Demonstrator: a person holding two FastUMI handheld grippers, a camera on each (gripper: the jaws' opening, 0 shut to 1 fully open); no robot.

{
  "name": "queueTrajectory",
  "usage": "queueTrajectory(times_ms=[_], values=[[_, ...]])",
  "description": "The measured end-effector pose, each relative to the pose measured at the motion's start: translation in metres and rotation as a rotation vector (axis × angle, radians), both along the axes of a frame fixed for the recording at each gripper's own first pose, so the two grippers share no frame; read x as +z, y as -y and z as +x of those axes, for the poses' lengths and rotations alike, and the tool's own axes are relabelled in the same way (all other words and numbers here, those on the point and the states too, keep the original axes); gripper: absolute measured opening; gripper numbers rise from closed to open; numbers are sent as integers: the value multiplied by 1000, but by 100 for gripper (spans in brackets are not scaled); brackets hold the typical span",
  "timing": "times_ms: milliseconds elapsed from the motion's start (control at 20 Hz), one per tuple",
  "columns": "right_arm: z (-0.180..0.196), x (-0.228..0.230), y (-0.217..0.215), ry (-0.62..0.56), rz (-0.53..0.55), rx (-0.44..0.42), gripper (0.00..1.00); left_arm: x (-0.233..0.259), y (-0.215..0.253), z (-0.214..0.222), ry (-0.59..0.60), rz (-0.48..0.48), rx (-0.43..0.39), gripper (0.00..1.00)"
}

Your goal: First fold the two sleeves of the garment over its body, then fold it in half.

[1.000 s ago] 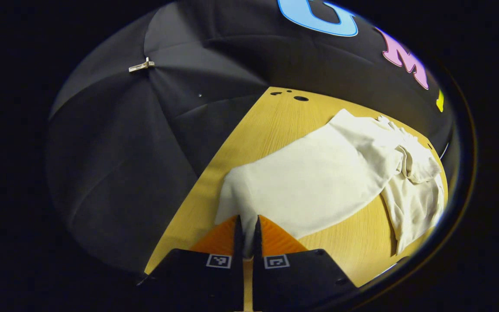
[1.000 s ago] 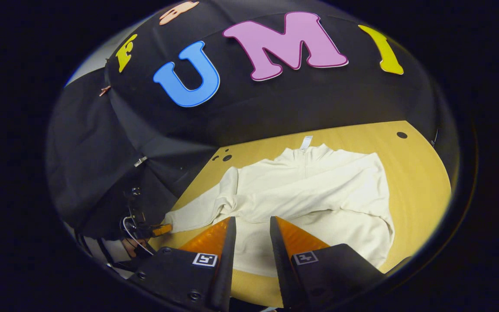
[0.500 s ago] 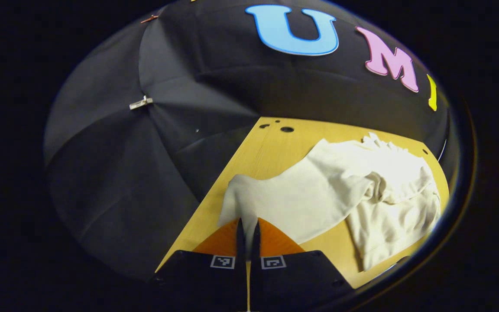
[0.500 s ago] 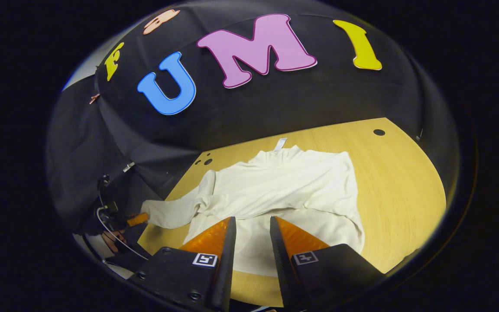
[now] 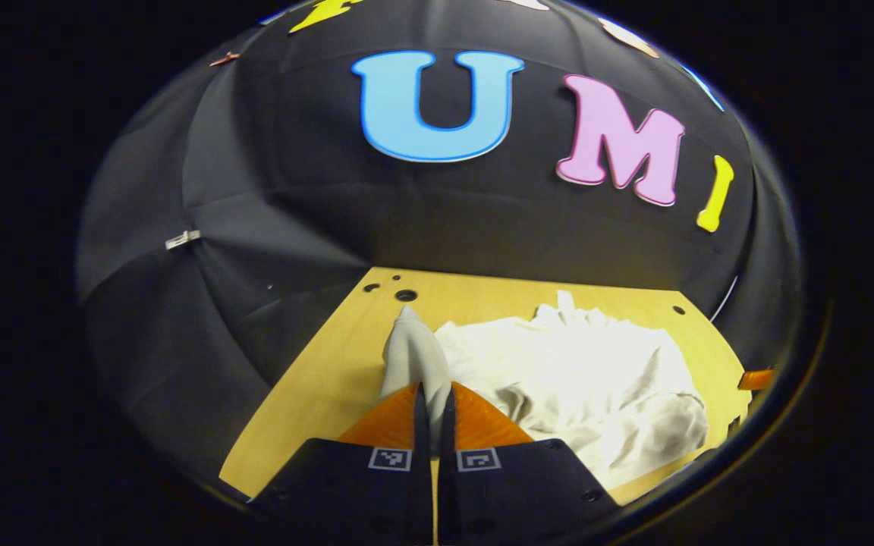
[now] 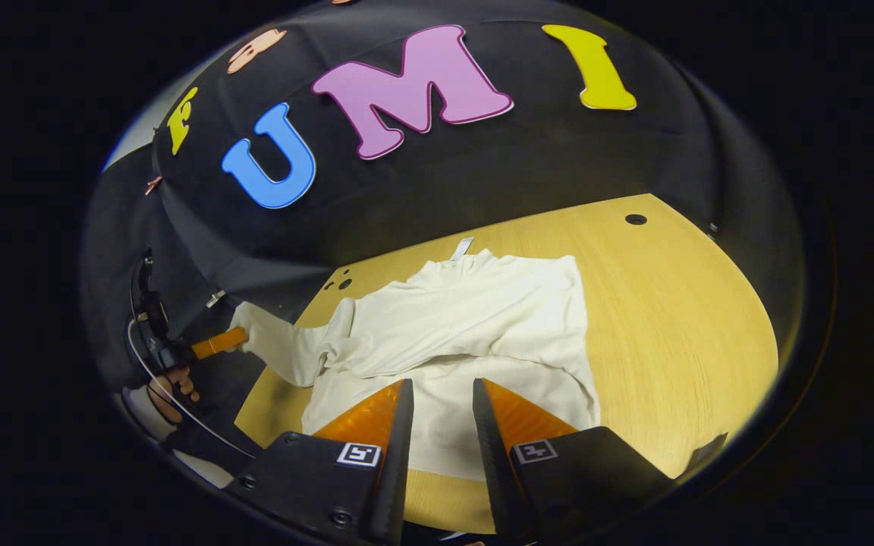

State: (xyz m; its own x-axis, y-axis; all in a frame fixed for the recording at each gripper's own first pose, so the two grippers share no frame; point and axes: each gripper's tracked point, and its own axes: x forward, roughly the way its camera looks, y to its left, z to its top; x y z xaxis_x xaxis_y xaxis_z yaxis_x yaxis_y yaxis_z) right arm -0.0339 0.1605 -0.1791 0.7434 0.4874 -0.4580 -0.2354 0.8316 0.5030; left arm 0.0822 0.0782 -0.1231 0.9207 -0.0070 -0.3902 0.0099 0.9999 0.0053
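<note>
Your left tongs [image 5: 431,402] are clenched on the sleeve [image 5: 413,356], lifting its cuff clear of the desk [image 5: 315,379] so it can swing over the garment [image 6: 467,334] at center frame. Your right tongs [image 6: 441,409] hang released above the lower hem. Nothing blocks the sleeve's path.

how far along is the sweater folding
Done: one sleeve already lies across the sweater body. In hand: the left tongs are shut on the other sleeve's cuff, lifted off the table. The right tongs are open above the hem. Left: lay this sleeve over, then fold in half.
</note>
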Motion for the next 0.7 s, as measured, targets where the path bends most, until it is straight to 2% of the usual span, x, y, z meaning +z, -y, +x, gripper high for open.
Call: queueTrajectory(times_ms=[250,700], values=[[-3,-2,31,-3,20,-50,48,6,81,10,-3,-23,-120,7],[-12,-14,90,-31,19,-116,48,-12,189,19,-21,-12,-251,7]])
